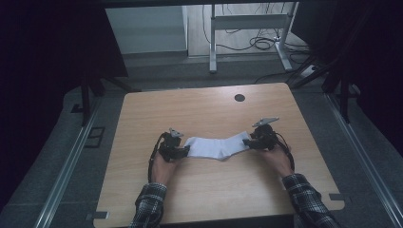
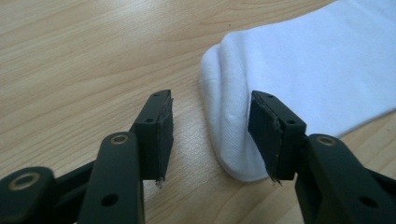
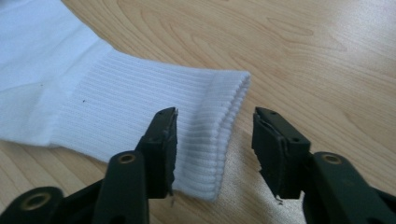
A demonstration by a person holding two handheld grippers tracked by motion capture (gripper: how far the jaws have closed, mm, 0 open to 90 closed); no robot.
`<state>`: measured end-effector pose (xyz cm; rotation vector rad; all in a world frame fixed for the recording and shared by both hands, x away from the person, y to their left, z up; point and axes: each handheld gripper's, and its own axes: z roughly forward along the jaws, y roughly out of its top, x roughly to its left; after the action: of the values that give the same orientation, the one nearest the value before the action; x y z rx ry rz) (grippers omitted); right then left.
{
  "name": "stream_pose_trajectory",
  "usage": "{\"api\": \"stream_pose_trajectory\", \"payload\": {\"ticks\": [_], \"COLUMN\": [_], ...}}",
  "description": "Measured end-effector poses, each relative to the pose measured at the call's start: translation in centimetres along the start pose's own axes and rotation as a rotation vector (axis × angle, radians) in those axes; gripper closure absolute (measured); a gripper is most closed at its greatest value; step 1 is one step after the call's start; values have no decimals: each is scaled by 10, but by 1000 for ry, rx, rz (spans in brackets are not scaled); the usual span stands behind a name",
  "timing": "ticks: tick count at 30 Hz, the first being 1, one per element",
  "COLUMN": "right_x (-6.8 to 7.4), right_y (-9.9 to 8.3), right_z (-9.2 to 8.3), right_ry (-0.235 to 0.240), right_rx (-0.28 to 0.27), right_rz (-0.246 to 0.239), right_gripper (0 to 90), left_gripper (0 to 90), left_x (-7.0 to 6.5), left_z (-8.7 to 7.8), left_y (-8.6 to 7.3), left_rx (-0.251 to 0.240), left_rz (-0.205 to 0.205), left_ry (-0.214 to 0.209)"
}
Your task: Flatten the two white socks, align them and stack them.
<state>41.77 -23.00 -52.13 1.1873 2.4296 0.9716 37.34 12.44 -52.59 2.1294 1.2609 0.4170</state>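
Wooden and pale, the table [image 1: 204, 190] fills the middle of the high view, with a small dark round hole [image 1: 240, 98] near its far edge. Grey floor surrounds it, and a white metal desk frame [image 1: 247, 28] with loose cables stands beyond.

White and soft, a sock [image 1: 218, 146] lies flat across the near middle of the table, stretched sideways between my two hands. Its rounded toe end points toward my left, and its ribbed cuff points toward my right.

I hold a black gripper in each hand, my forearms in checked sleeves coming in from the near edge.

My left gripper [image 2: 212, 135] sits at the toe end. Its jaws stand spread apart. In the left gripper view, the toe of the sock [image 2: 299, 74] lies on the wood beside and partly under the right-hand jaw, while bare wood shows in the gap between the pads. The pads do not press on the cloth.

My right gripper [image 3: 215, 144] sits at the cuff end, and its jaws stand spread too. In the right gripper view, the ribbed cuff [image 3: 140, 107] reaches into the gap from the left-hand side, its folded edge lying between the pads, unpinched.
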Motion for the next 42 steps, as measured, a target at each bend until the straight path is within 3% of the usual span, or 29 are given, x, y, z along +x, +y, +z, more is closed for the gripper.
{"api": "stream_pose_trajectory", "payload": {"ticks": [10,25,31,42], "right_x": [4,12,15,23], "right_y": [2,3,2,-4], "right_z": [-4,-18,-24,-43], "right_ry": [6,15,30,47], "right_rx": [-7,-25,-34,-58], "right_rz": [-6,-34,-35,-68], "right_gripper": [356,268,238,186], "left_gripper": [379,218,178,145], "left_x": [0,-5,-9,-18], "left_z": [-2,-15,-27,-51], "left_y": [-2,-4,-7,-15], "left_rx": [-13,-40,-65,-81], "left_rz": [-20,-41,-36,3], "left_ry": [-28,-93,-121,-121]}}
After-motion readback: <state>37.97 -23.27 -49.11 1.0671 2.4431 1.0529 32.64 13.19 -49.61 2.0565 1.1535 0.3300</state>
